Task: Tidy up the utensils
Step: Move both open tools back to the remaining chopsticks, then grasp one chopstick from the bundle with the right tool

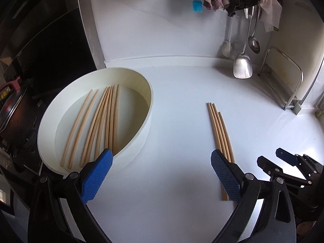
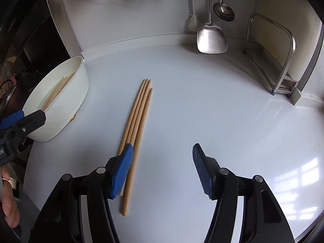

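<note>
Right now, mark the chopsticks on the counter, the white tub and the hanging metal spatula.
loose chopsticks [image 2: 139,109], right wrist view, mid-shaft of the bundle
white tub [image 1: 141,133], left wrist view, outer wall
metal spatula [image 2: 211,40], right wrist view, blade

Chopsticks on the counter [image 2: 137,121]: four, lying centre frame
Chopsticks in the tub [image 1: 97,121]: about eight
Tub [image 1: 141,125]: one
Hanging metal utensils [image 2: 211,38]: two
Grippers: two
</note>
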`<action>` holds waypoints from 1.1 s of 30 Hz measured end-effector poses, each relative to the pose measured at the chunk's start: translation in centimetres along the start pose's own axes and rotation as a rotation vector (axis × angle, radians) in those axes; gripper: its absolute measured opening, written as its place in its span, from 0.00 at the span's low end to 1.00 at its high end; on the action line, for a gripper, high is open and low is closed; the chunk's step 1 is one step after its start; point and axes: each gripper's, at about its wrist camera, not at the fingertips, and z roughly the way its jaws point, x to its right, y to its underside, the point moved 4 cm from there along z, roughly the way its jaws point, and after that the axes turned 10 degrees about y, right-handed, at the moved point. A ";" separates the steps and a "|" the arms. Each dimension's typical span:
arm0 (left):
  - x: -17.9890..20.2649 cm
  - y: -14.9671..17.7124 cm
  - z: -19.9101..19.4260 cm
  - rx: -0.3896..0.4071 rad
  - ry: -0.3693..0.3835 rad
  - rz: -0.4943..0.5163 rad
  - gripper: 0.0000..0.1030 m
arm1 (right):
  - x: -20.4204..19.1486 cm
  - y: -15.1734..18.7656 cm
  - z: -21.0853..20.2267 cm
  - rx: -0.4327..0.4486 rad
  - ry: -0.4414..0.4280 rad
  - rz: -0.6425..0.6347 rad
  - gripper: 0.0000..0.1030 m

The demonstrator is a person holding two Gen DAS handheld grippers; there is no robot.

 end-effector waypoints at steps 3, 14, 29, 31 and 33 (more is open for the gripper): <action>0.1 0.7 2.0 -0.020 0.022 -0.001 0.93 | -0.2 0.2 1.1 0.002 0.018 0.026 0.57; 0.7 1.6 3.6 -0.023 0.034 0.030 0.93 | -1.3 1.0 3.7 0.004 0.029 0.061 0.57; 0.1 2.0 5.2 -0.065 0.016 -0.014 0.94 | -2.7 1.0 4.8 0.010 0.081 -0.006 0.57; -0.2 2.0 5.2 -0.064 0.017 -0.023 0.94 | -2.9 1.1 4.8 0.012 0.084 -0.021 0.57; -0.3 2.0 5.1 -0.062 0.013 -0.028 0.94 | -3.0 1.2 4.8 0.017 0.094 -0.036 0.57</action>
